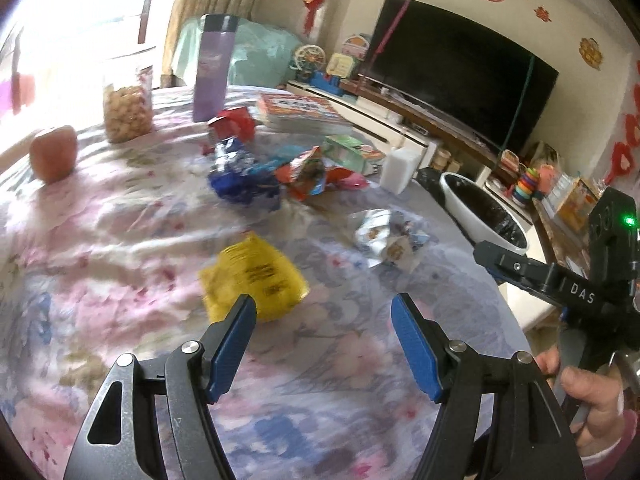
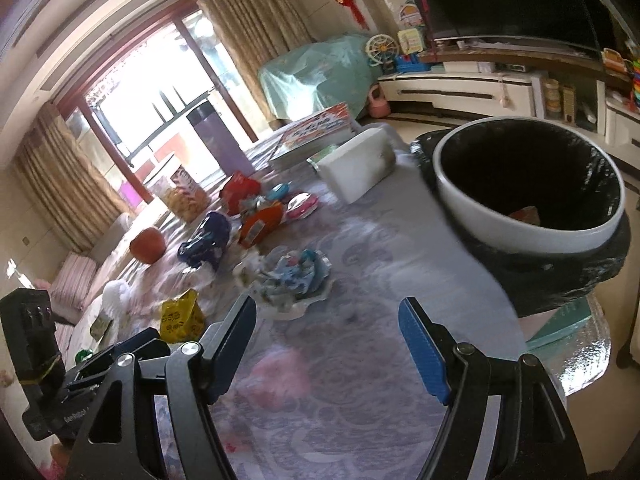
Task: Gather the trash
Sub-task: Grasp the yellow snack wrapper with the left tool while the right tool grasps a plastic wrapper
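Both pairs of jaws stand spread with nothing between them: the left gripper [image 1: 324, 308] hangs over the flowered surface [image 1: 120, 280], and the right gripper [image 2: 328, 312] does the same over its near right part.

Nearest the left gripper lies a yellow wrapper [image 1: 252, 276], just beyond its left finger and to the left of the gap between the jaws. A little farther and to the right sits a silver wrapper [image 1: 384, 240], apart from the yellow one; in the right wrist view it lies just past the right gripper's left finger. Farther back, mid-surface, is a heap of blue and red wrappers [image 1: 256, 176].

The bin [image 2: 528, 184], lined in black, stands at the right edge of the surface, with what looks like one scrap already in it.

The step in hand appears to be the reach for a pick: no trash is held. Next, I judge, each gripper should be centred over its nearest wrapper, lowered until the fingers straddle it, and closed on the crumpled bulk. The thin foil may slip.
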`<state>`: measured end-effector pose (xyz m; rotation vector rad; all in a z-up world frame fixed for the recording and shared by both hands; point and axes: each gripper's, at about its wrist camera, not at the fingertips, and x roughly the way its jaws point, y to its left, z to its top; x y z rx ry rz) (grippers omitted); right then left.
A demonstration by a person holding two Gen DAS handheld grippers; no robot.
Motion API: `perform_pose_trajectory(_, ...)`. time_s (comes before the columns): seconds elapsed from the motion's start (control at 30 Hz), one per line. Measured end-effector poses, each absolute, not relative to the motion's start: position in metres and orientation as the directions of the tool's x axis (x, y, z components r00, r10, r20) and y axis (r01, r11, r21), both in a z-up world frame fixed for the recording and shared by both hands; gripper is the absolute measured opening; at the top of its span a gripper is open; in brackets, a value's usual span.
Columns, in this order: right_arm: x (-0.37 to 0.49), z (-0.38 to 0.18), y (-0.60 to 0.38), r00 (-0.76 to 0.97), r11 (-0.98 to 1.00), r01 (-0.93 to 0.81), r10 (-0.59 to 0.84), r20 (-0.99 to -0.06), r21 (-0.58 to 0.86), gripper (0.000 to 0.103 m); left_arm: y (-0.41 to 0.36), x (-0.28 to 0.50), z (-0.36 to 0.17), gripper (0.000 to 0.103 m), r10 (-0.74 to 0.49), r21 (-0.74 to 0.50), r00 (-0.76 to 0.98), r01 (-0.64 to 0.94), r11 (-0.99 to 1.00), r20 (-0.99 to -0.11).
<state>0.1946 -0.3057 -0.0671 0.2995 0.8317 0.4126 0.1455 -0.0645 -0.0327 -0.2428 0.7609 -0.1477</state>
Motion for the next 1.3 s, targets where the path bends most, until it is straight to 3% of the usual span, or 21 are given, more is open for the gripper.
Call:
perform_pose_trajectory(0.77,0.224,-0.087,-0.250,0.514,0.861,-0.391,0.498,-0.698,0.327,0.080,-0.035,0.182,-0.061,0.070,-0.159,-0.289,0.662,-0.091,0.953,-0.733)
perform_pose_trajectory(1.1,0.264,-0.104,-0.228,0.439,0.837,-0.456,0.507,-0.742,0.302,0.079,-0.030,0.199,-0.071,0.067,-0.151,-0.338,0.678,-0.152,0.929,-0.719)
perform_pose_trajectory(1.17,0.264,-0.104,-0.226,0.446,0.840,-0.462,0.497,-0.745,0.284,0.075,-0.027,0.200,-0.072,0.059,-0.159,-0.350,0.684,-0.150,0.925,-0.712)
perform_pose_trajectory(1.23,0.261,-0.102,-0.225,0.452,0.836,-0.467,0.505,-0.735,0.288,0.055,-0.025,0.201,-0.074,0.034,-0.191,-0.376,0.682,-0.133,0.917,-0.706)
perform_pose_trajectory(1.27,0.259,-0.100,-0.225,0.462,0.837,-0.465,0.508,-0.727,0.290,0.049,-0.023,0.202,-0.076,0.029,-0.209,-0.390,0.679,-0.123,0.913,-0.704)
perform_pose_trajectory(1.3,0.256,-0.097,-0.226,0.480,0.844,-0.460,0.499,-0.721,0.278,0.033,-0.023,0.202,-0.077,0.021,-0.217,-0.395,0.677,-0.118,0.911,-0.703)
